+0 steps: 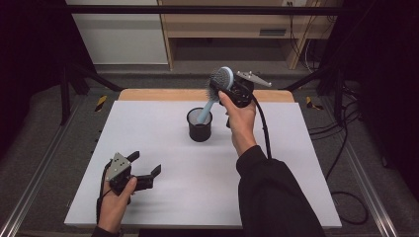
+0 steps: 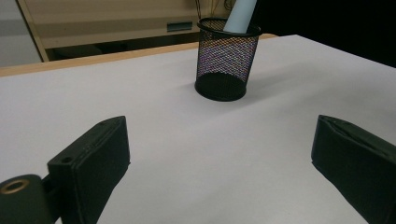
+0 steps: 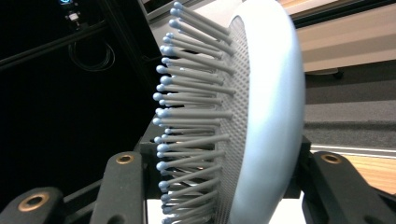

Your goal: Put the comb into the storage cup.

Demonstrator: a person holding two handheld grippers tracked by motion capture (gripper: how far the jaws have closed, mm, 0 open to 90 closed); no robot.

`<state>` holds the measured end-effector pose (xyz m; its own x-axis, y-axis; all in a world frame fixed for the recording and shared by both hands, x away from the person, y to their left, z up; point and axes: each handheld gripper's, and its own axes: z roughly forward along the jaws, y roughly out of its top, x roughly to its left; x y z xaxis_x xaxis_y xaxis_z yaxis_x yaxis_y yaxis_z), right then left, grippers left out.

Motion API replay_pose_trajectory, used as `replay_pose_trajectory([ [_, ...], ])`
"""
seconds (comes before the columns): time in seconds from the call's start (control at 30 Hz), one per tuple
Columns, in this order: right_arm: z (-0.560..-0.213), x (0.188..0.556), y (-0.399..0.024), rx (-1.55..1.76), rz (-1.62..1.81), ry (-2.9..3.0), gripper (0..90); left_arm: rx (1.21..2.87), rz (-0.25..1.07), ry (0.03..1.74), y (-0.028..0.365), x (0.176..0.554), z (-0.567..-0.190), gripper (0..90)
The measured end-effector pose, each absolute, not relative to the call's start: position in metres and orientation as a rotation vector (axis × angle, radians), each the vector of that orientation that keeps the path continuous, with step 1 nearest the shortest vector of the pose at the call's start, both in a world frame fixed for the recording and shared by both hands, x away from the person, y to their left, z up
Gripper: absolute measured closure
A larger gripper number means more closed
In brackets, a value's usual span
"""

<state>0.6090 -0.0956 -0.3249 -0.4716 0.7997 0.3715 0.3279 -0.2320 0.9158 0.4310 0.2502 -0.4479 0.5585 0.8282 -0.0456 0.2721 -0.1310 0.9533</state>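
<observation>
Both your forearms reach in from the near edge. Your right gripper (image 1: 228,89), raised over the table's (image 1: 163,128) far side, clamps the blue hairbrush's (image 1: 221,79) head, its handle inside the black mesh cup (image 1: 199,126). Your left gripper (image 1: 146,168) rests low near you, jaws spread and empty.

Brush (image 3: 261,107): smooth matt plastic; cup (image 2: 226,58): black metal mesh; table (image 1: 163,148) matt white.

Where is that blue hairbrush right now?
In the high view, the hairbrush stands tilted, handle down in the black mesh cup mid-table, its head between the right gripper's jaws.
</observation>
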Motion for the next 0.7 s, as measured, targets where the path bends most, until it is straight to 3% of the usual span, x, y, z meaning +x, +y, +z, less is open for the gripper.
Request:
replay_pose_trajectory([
  [0.7,-0.3322,0.6123,-0.0936,1.347,1.727,1.668,49.6,1.672,0.628,0.930,0.2511,0.4308,-0.4472,4.5],
])
